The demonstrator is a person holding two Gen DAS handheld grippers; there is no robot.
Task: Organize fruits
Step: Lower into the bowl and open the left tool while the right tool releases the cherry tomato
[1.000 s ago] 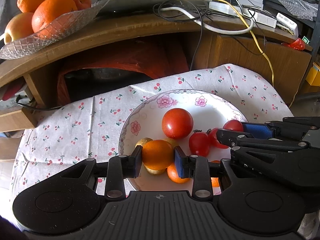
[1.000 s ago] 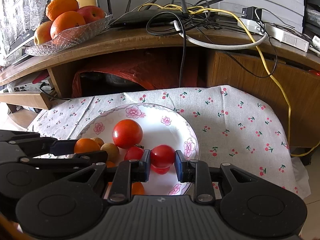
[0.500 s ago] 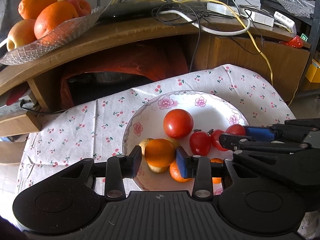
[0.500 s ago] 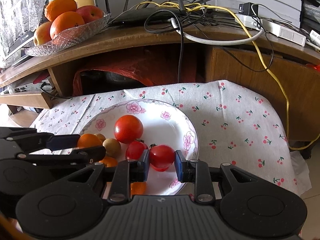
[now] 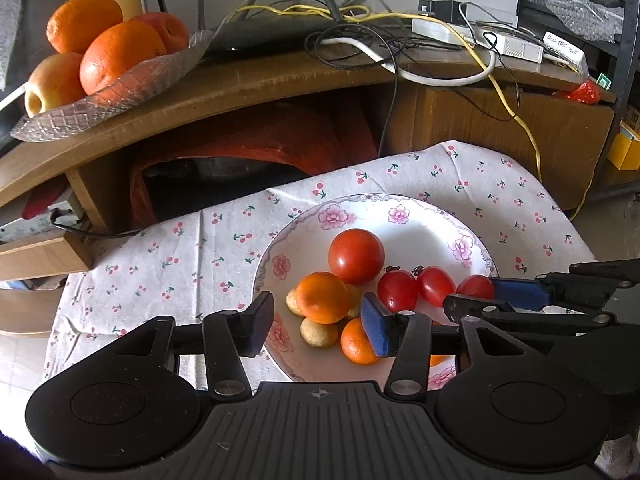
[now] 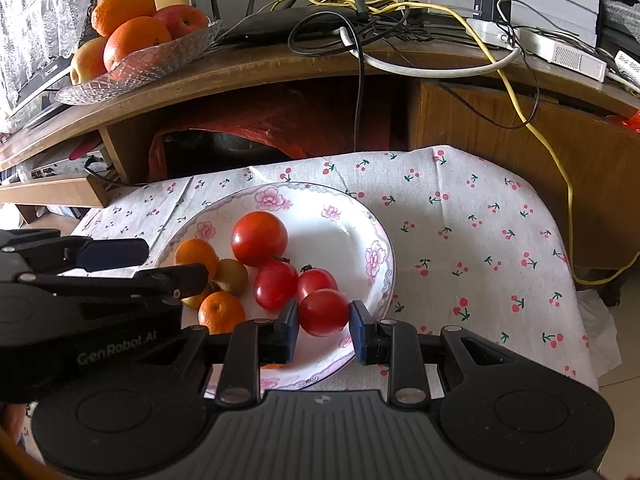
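A white flowered plate [image 5: 400,200] [image 6: 304,188] on the cherry-print cloth holds a big tomato [image 5: 356,256] [image 6: 259,238], a mandarin [image 5: 323,297] [image 6: 196,254], a second mandarin [image 5: 356,340], small brown fruits [image 5: 318,332] and two cherry tomatoes [image 5: 397,290]. My left gripper [image 5: 318,314] stands open just in front of the first mandarin, its pads clear of it. My right gripper [image 6: 324,322] is shut on a small tomato [image 6: 323,312] [image 5: 475,286] over the plate's near right rim.
A glass bowl [image 5: 120,92] [image 6: 152,68] with oranges and apples sits on the wooden shelf at the back left. A router and tangled cables [image 5: 360,40] cover the shelf's middle and right. A red bag [image 6: 280,128] fills the gap below the shelf.
My left gripper has opened and let go of the mandarin, which now rests on the plate. The right gripper stays shut on the small tomato, a little nearer the plate's rim.
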